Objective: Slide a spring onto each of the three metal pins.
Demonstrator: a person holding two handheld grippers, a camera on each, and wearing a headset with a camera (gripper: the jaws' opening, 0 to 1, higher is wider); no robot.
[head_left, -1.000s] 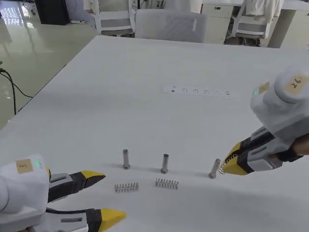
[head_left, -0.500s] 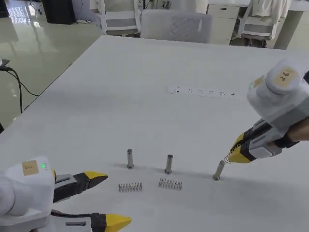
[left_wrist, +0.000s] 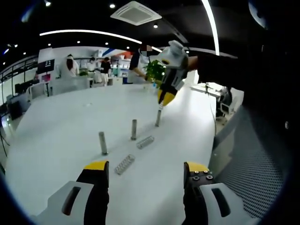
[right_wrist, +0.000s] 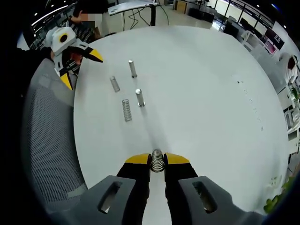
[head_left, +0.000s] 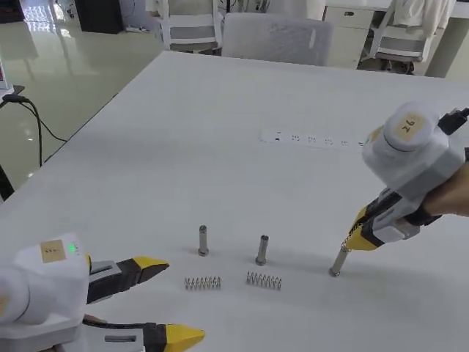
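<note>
Right tongs (right_wrist: 158, 158) nearly closed, pinching the held spring (right_wrist: 158, 165) between the yellow tips. Right gripper view looks at the coil end-on, bore facing the camera. Head view gives the side angle: those tips sit right at the top of the right pin (head_left: 338, 262), which stands right of the middle pin (head_left: 262, 250), well apart from it. The coil is at the pin top; cannot tell if it is threaded on. Right pin looks leaned in head view, more upright in left gripper view.

Left pin (head_left: 203, 240) stands left of the middle pin, upright. Both carry no spring. First loose spring (head_left: 264, 280) lies flat just on the near side of the middle pin. Second loose spring (head_left: 203, 282) lies near-left of the middle pin, just in front of the left pin.

Left tongs (left_wrist: 146, 166) wide open, nothing held, hovering near-left of the middle pin and well apart from it. Left gripper view frames the pin row between its jaws.

Counter (head_left: 220, 147) white, matte, plain. White power strip (head_left: 311, 138) lies beyond the middle pin, well apart. Grey chair (head_left: 275, 37) at the far edge. Glossy floor (head_left: 73, 66) off to the left with a black cable (head_left: 37, 125). Left gripper view adds a dark ceiling with strip lights (left_wrist: 93, 33), a green plant (left_wrist: 153, 71) and people standing at the back. Right gripper view adds a grey mesh panel (right_wrist: 47, 140) along the counter's near edge.
</note>
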